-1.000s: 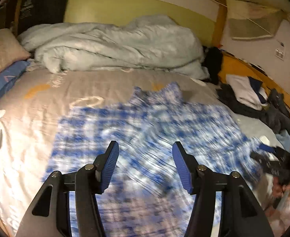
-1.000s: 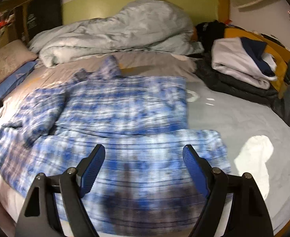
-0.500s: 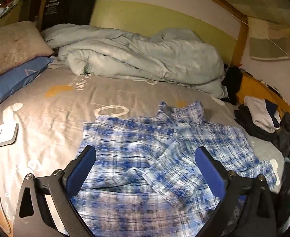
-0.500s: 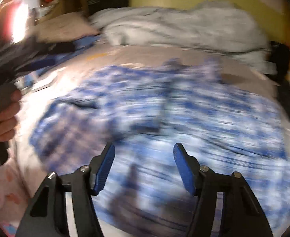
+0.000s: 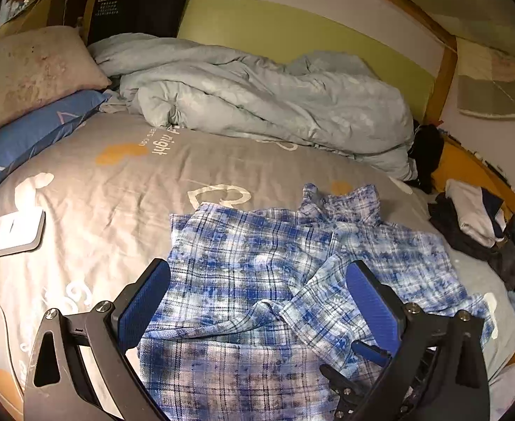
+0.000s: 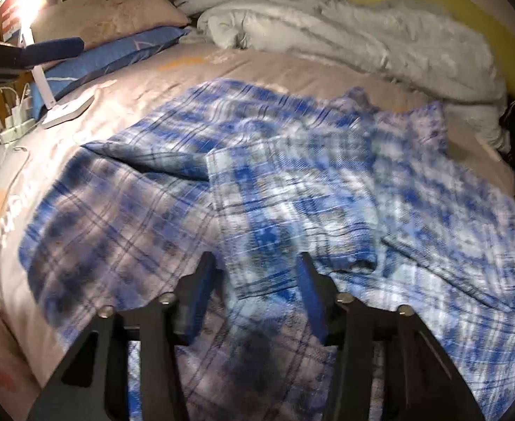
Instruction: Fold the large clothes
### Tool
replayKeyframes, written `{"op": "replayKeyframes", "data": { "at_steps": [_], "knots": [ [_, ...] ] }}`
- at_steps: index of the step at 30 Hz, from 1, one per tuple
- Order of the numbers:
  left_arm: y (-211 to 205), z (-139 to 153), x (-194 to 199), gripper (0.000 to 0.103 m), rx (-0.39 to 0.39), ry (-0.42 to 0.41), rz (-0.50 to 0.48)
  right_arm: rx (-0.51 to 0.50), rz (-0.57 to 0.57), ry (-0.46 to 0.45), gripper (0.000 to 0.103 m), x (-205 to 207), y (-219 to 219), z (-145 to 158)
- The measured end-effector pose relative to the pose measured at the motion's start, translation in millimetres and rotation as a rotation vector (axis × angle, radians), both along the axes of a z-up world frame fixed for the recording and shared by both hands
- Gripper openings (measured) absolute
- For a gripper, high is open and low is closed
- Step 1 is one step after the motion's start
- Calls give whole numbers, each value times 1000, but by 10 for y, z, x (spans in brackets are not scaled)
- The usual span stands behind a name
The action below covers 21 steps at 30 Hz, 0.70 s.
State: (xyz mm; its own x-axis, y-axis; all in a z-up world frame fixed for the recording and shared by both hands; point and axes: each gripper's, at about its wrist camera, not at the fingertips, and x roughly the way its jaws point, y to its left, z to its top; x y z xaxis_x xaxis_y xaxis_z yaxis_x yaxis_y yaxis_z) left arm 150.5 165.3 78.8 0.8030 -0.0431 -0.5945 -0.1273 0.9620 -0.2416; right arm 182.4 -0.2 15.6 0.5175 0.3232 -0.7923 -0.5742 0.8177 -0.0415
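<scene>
A blue and white plaid shirt (image 5: 257, 280) lies spread on the grey bedsheet (image 5: 117, 189), collar toward the far side, with a sleeve folded across its front. It also shows in the right wrist view (image 6: 292, 182), where the picture is blurred. My left gripper (image 5: 257, 301) is wide open and empty, above the shirt's near part. My right gripper (image 6: 257, 280) is open with a narrower gap, low over the folded sleeve and the shirt's near hem; nothing is between its pads.
A crumpled pale blue duvet (image 5: 257, 94) lies at the back. Pillows (image 5: 29, 70) are at the left. A white lamp base (image 5: 15, 231) stands on the sheet's left side, its cable beside it. Dark and white clothes (image 5: 475, 224) are piled at the right edge.
The left gripper has pulled back and opened wide above the shirt. The right gripper has swung left and down toward the sleeve, and its jaws have narrowed.
</scene>
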Motion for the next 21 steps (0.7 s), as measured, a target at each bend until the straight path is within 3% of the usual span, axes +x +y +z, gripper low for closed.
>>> {"op": "replayKeyframes", "data": {
  "at_steps": [3, 4, 6, 10, 15, 18, 21],
  "knots": [
    [37, 19, -16, 100, -5, -13, 16, -69, 7, -20, 9, -3, -26, -19],
    [32, 18, -18, 100, 2, -14, 18, -47, -5, -14, 6, 21, -84, 7],
    [9, 12, -18, 100, 17, -13, 15, 5, -35, -43, 5, 49, -230, 131],
    [-61, 3, -11, 100, 60, -9, 18, 72, -170, -198, 4, 129, -626, 505],
    [-75, -4, 7, 100, 86, -11, 19, 46, -320, -215, 4, 541, -1114, 713],
    [-72, -25, 16, 100, 81, -5, 16, -13, -384, -178, 2, 789, -1351, 636],
    [-96, -33, 16, 100, 93, -3, 12, 23, -430, -44, 2, 980, -1633, 448]
  ]
}}
